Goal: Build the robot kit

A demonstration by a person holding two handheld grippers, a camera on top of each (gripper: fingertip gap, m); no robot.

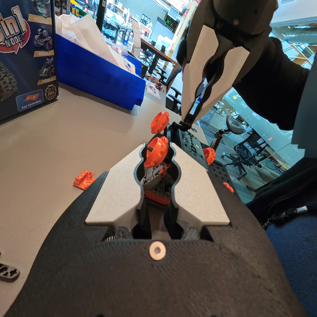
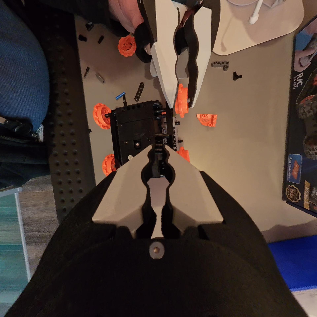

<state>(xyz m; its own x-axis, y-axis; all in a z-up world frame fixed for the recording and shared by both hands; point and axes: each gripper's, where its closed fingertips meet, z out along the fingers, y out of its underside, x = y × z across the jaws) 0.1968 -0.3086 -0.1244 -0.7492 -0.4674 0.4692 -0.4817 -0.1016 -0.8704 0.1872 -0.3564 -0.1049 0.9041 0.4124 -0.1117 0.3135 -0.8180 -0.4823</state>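
A small building-brick vehicle with a black box body (image 2: 135, 125) and orange wheels stands on the tan table (image 2: 231, 154). My left gripper (image 1: 157, 145) is shut on one orange wheel (image 1: 155, 154) at the model's near corner. The right wrist view shows it too (image 2: 181, 105), clamping that wheel (image 2: 181, 96). My right gripper (image 2: 159, 147) is shut on a small black connector piece (image 2: 160, 139) on the model's edge. In the left wrist view it reaches down from above (image 1: 188, 120). Other mounted wheels (image 2: 102, 115) (image 2: 109, 164) show on the model's far side.
A loose orange wedge piece (image 2: 207, 120) (image 1: 84, 179), a loose orange wheel (image 2: 127, 45), a grey beam (image 2: 220, 64) and small black pins lie around the model. A printed kit box (image 1: 27, 51) and a blue bin (image 1: 99, 73) stand behind. A studded dark strip (image 2: 65, 120) edges the table. The grippers' ends are close to 6 cm from one another.
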